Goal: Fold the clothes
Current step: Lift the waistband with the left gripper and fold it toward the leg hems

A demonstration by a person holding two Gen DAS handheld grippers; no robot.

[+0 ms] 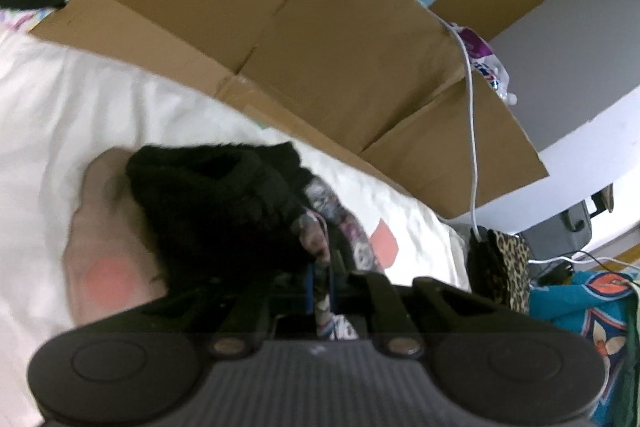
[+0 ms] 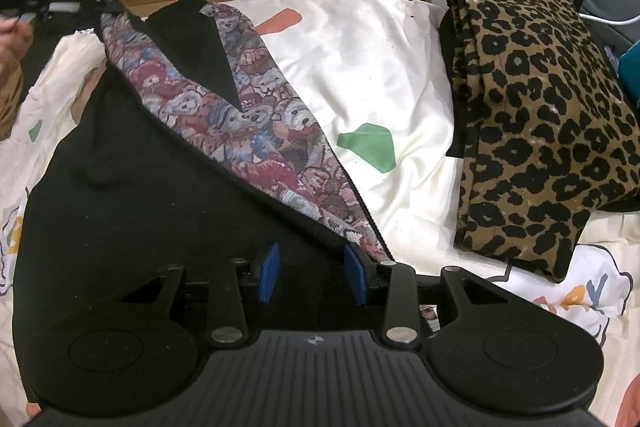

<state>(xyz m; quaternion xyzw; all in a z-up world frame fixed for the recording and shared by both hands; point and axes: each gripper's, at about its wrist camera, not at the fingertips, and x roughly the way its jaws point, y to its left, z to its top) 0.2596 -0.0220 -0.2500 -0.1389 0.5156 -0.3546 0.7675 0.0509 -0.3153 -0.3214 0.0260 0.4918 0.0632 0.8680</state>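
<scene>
Right gripper [image 2: 312, 277] sits with jaws half apart, blue pads [image 2: 269, 273] touching the black jacket [image 2: 132, 195] spread on the bed [image 2: 360, 67]. Farther off, left gripper [image 1: 322, 279] has jaws clamped on the jacket's teddy-print edge, lifting it. Folded leopard cloth [image 2: 536, 115] lies beside.

Black garment [image 2: 132, 195] w/ teddy-bear print lining [image 2: 256, 131] lies spread on bed, just left of folded leopard-print piece [image 2: 536, 123]. One printed edge is pulled up taut toward upper left, away from leopard piece, lining side showing, black panel under it.
</scene>
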